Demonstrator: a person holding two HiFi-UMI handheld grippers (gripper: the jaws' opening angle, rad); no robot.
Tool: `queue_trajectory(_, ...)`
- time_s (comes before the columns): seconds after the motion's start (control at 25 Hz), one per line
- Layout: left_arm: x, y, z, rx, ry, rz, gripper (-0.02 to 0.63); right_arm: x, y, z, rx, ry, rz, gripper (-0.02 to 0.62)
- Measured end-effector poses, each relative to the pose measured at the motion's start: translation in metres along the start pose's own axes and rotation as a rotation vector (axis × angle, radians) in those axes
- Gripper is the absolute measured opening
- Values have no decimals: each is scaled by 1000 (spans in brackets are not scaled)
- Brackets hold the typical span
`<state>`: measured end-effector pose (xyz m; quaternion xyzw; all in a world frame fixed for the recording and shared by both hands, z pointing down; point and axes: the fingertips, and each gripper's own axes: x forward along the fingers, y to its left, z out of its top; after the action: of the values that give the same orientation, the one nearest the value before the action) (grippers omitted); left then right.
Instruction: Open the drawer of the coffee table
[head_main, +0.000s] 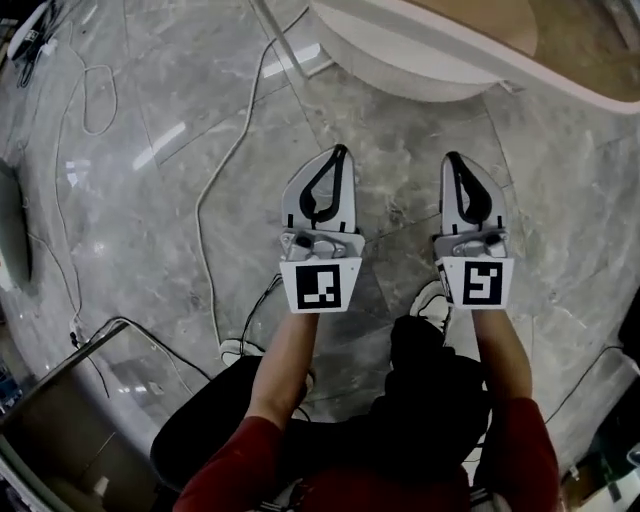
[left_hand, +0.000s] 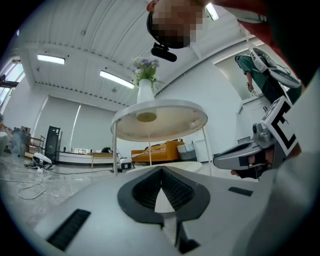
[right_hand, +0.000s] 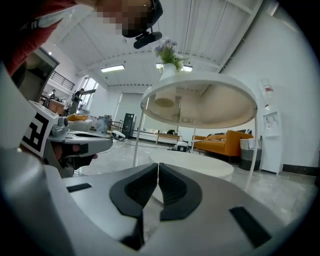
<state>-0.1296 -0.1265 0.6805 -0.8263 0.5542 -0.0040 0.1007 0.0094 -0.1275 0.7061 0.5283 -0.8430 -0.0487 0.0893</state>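
Observation:
My left gripper (head_main: 340, 152) and right gripper (head_main: 452, 158) are held side by side low over the marble floor, both pointing at the white coffee table (head_main: 420, 55). Both have their jaws together with nothing between them. In the left gripper view, my shut left gripper (left_hand: 161, 172) faces the round tabletop (left_hand: 160, 117) on thin legs, with a vase of flowers (left_hand: 145, 82) on it. In the right gripper view, my shut right gripper (right_hand: 158, 167) faces the same tabletop (right_hand: 200, 100) and a lower round white tier (right_hand: 200, 167). No drawer front shows in any view.
White cables (head_main: 215, 220) trail over the floor to the left. A white shoe (head_main: 430, 305) stands below the right gripper. A glass-sided unit (head_main: 60, 400) is at the lower left. An orange sofa (right_hand: 225, 142) and a water dispenser (right_hand: 270, 145) stand beyond the table.

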Motion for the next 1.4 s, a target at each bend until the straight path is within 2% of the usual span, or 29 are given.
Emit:
queue_trajectory(0.12, -3, -14, -39, -10, 34, -7, 14, 5, -4, -40, 41, 9, -32, 23)
queue_trajectory(0.24, -3, -28, -61, -34, 74, -22, 14, 4, -12, -66, 95, 40, -69, 23)
queue_trajectory(0.48, 8, -43, -74, -40, 80, -33, 14, 2, -21, -96, 182, 73, -95, 23)
queue_trajectory(0.64, 16, -46, -76, -29, 105, -49, 14, 6, -32, -115, 312, 83, -133, 23)
queue_trajectory(0.84, 25, -51, -82, -37, 117, -52, 14, 23, -43, -147, 539, 103, -137, 25)
queue_trajectory(0.92, 26, -52, -84, -47, 129, -47, 14, 36, -43, -162, 681, 104, -101, 32)
queue_trajectory(0.96, 26, -52, -86, -48, 143, -46, 14, 43, -43, -168, 778, 93, -80, 58)
queue_trajectory(1.04, 25, -51, -89, -59, 164, -43, 14, 60, -46, -173, 989, 26, -29, 129)
queue_trajectory(1.12, 24, -51, -90, -71, 175, -33, 14, 79, -51, -162, 1138, -93, 60, 199)
queue_trajectory(1.24, 22, -52, -94, -60, 194, -35, 14, 95, -61, -163, 1247, -199, 122, 275)
queue_trajectory(1.4, 22, -55, -96, -60, 194, -54, 14, 106, -77, -174, 1357, -280, 131, 298)
